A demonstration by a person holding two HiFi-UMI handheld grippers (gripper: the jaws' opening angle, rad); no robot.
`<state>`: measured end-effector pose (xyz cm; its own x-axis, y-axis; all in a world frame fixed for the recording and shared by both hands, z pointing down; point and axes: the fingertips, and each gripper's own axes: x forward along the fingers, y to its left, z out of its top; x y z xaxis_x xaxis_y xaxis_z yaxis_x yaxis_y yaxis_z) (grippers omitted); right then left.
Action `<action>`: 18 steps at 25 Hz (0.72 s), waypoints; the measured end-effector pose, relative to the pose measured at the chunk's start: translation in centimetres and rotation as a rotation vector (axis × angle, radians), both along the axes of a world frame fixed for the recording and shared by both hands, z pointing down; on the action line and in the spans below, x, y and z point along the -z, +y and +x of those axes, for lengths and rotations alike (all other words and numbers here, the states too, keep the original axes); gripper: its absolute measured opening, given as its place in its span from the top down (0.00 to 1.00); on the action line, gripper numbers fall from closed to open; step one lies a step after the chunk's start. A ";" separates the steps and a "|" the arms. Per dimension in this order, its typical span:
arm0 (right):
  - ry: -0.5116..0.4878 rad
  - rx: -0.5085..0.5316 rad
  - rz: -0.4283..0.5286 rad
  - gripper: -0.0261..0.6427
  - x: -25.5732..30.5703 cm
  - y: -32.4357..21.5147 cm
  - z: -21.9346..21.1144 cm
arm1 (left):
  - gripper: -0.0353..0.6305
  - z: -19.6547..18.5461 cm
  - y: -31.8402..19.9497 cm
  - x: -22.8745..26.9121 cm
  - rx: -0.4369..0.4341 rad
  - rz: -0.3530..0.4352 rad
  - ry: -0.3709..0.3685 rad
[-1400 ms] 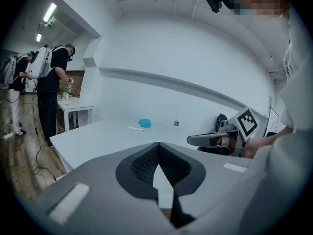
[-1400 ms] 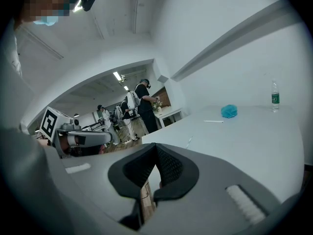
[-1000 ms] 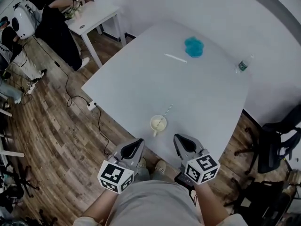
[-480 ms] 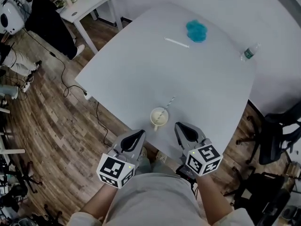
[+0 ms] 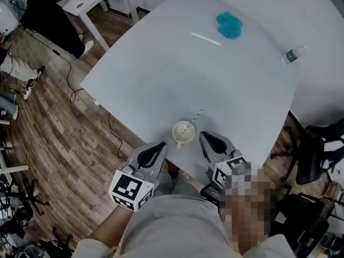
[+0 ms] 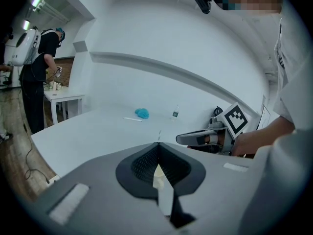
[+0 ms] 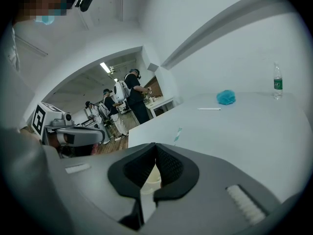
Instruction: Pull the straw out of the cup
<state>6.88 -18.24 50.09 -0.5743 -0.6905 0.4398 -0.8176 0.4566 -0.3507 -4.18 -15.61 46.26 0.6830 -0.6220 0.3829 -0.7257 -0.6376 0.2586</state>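
Cup [image 5: 183, 134] sat on the near edge of the white table [image 5: 161, 74], between the two grippers, touched by neither. Straw [image 5: 194, 119] stood in it, leaning up and away to the far right, with its upper part clear above the rim.

Left gripper [image 5: 159, 149] was just near-left of the cup, jaws clenched tip to tip on nothing. In the left gripper view the cup [image 6: 157, 176] showed through the gap behind the pads and the straw [image 6: 159, 135] poked up beyond the tips. Right gripper [image 5: 206, 139] was just near-right of the cup, jaws also closed and empty. The right gripper view had the same layout, with cup [image 7: 148, 178] and straw [image 7: 178, 134].

Handling guess:
- The straw looked thin, light and striped, maybe paper, so it would likely flatten or kink under a hard pinch.
- Best hold seemed to be the exposed stretch just above the rim, pulling along the lean.
- The cup looked small and light and could slide or tip with the straw, so the other gripper should probably steady its wall.
- Cup contents could not be made out.

Far side, well apart: a blue lump [image 5: 230, 24], a white strip [image 5: 205, 38] and a bottle [image 5: 293, 55].
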 end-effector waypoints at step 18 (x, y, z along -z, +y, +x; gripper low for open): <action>-0.037 -0.016 -0.094 0.87 -4.5 -3.2 -0.3 | 0.92 -0.2 -2.0 -2.5 -0.008 -0.050 -0.004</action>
<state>6.61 -21.44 54.56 -0.5806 -0.6563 0.4818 -0.8102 0.4072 -0.4216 -4.38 -17.61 48.79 0.6859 -0.5969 0.4161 -0.7220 -0.6295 0.2871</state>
